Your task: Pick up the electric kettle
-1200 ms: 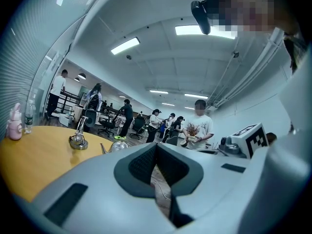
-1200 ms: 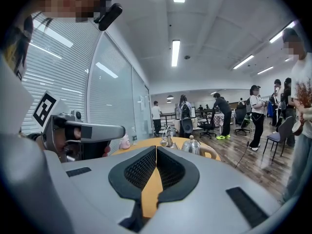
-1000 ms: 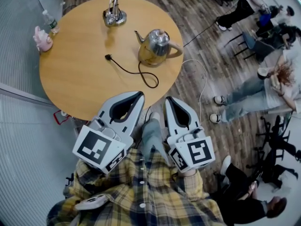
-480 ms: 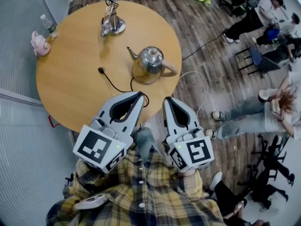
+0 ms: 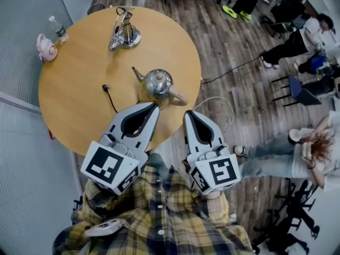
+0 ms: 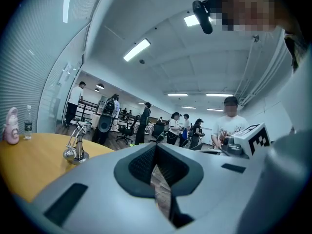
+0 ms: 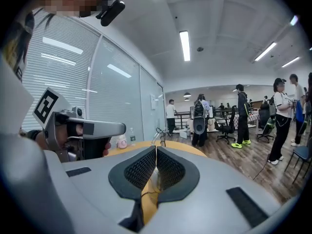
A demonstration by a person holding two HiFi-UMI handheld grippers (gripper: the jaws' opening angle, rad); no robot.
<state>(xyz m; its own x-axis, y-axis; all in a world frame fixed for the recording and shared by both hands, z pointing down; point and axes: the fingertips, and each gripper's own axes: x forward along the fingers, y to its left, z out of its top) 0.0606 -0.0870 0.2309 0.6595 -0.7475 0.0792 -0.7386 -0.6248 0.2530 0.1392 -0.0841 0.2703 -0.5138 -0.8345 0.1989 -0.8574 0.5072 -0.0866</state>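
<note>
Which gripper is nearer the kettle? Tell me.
Left. In the head view the left gripper ends just below the kettle; the right gripper ends lower right, beyond its handle.

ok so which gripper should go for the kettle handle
Probably right. The handle of the kettle sticks out toward the right gripper, whose tips sit just short of it. The left gripper faces the kettle's round body instead. Both are shut, so the right would need to open first.
</note>
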